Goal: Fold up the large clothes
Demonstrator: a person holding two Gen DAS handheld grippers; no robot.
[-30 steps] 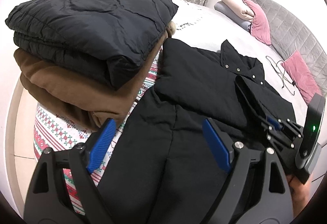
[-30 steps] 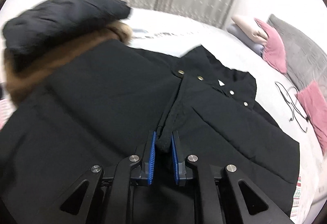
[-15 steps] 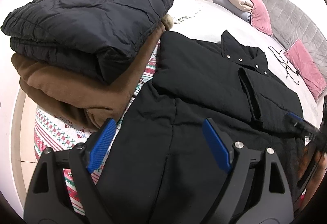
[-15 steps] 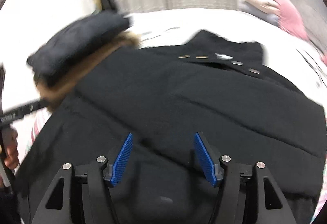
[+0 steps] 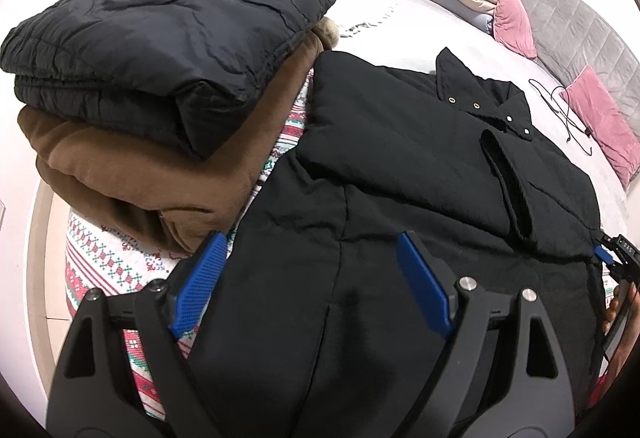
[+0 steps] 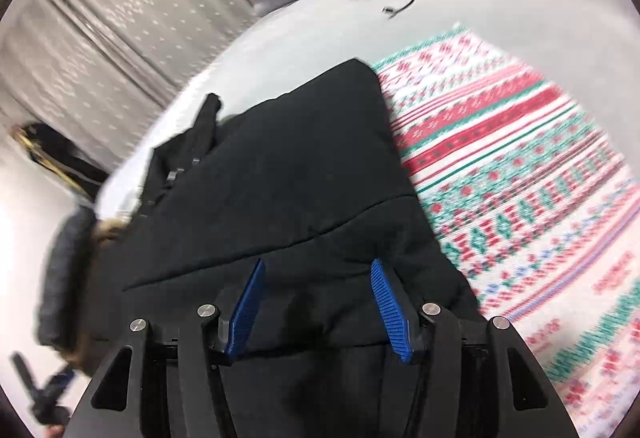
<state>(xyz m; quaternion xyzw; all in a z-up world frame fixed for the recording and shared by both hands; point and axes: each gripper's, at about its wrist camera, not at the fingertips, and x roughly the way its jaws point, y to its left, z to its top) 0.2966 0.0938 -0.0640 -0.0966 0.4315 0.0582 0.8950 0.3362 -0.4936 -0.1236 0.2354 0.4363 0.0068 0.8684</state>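
Note:
A large black coat (image 5: 400,166) lies flat on the bed, collar and snap buttons at the far end, both sleeves folded across its front. My left gripper (image 5: 308,278) is open and empty, hovering over the coat's near left part. My right gripper (image 6: 316,302) is open and empty, low over the coat's (image 6: 280,174) near right edge. The right gripper's tip (image 5: 612,258) shows at the right edge of the left wrist view. The left gripper (image 6: 44,394) shows blurred at the lower left of the right wrist view.
A folded black quilted jacket (image 5: 160,30) sits on a folded brown garment (image 5: 132,166), stacked left of the coat. A red, green and white patterned blanket (image 6: 520,190) lies under the coat. Pink pillows (image 5: 600,122), a cable (image 5: 560,110) and a grey headboard are at the far right.
My right gripper let go of the sleeve it held a second ago, opened, and swung to the coat's right edge. The left gripper stayed open and barely moved.

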